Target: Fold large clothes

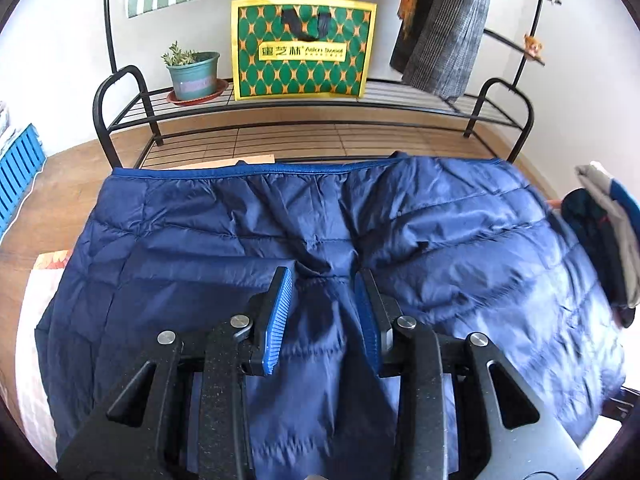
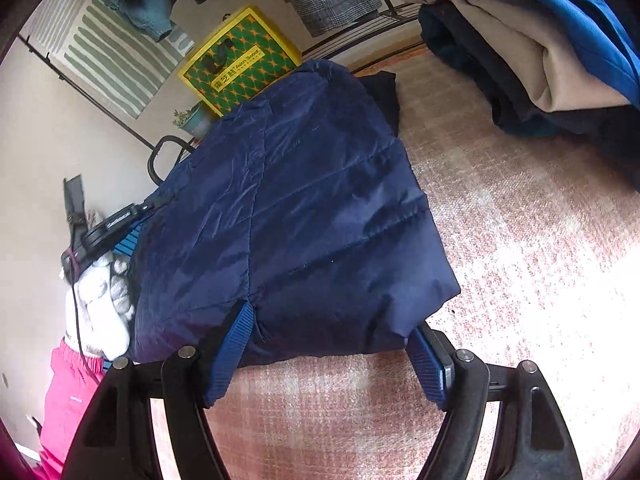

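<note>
A navy quilted puffer jacket (image 1: 304,232) lies spread across the table, its bright blue trim along the far edge. My left gripper (image 1: 326,280) hovers over its middle with jaws apart, a raised fold of fabric running between the blue pads (image 1: 280,312). In the right wrist view the jacket (image 2: 304,208) looks bunched into a thick folded shape on the pink patterned cloth (image 2: 500,240). My right gripper (image 2: 332,328) stands wide open at the jacket's near edge, one pad (image 2: 232,348) pressed against the fabric, the other (image 2: 428,364) beside its corner.
A stack of folded clothes (image 2: 532,48) sits at the right, also in the left wrist view (image 1: 608,236). A black metal rack (image 1: 320,120) behind holds a green-yellow bag (image 1: 304,44) and a potted plant (image 1: 192,72). White and pink garments (image 2: 84,340) lie at the left.
</note>
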The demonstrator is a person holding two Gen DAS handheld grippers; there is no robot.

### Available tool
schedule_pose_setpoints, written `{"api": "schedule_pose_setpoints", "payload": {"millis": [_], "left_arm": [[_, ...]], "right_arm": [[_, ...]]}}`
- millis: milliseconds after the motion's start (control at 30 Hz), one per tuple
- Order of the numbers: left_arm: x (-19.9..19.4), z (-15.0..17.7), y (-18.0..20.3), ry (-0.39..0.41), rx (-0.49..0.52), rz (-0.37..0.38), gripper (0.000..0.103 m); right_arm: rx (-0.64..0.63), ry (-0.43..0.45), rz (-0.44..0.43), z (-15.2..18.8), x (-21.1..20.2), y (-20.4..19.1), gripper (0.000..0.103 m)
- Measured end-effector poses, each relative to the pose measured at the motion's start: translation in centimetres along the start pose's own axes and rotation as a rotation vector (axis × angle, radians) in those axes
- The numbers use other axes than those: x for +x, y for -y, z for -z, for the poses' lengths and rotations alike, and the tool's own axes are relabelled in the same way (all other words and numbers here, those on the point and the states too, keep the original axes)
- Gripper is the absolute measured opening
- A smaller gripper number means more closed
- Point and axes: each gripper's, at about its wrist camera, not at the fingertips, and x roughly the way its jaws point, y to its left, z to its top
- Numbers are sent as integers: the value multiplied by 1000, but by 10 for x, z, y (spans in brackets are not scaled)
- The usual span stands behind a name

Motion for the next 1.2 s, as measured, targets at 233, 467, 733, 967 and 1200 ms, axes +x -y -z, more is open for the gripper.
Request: {"api": "schedule_pose_setpoints", "payload": {"millis": [233,467,733,967,1200], "left_arm": [[-62,72,18,-21,68,34,33],[-48,126,42,8,106,-22,33],[-119,122,20,-45,-10,40,33],[-235,157,-35,63,-153,82,33],[-290,201,-134,136,-355,-46,33]], "right_arm": [[103,76,7,-7,6,2,80],[-3,82,156,-7,18,-35,18],[-183,177,256,-14,-22,-86,12],[-371,244,331,-11,-37,-145,11],[-568,313,352,-3,-50,-217,10]]}}
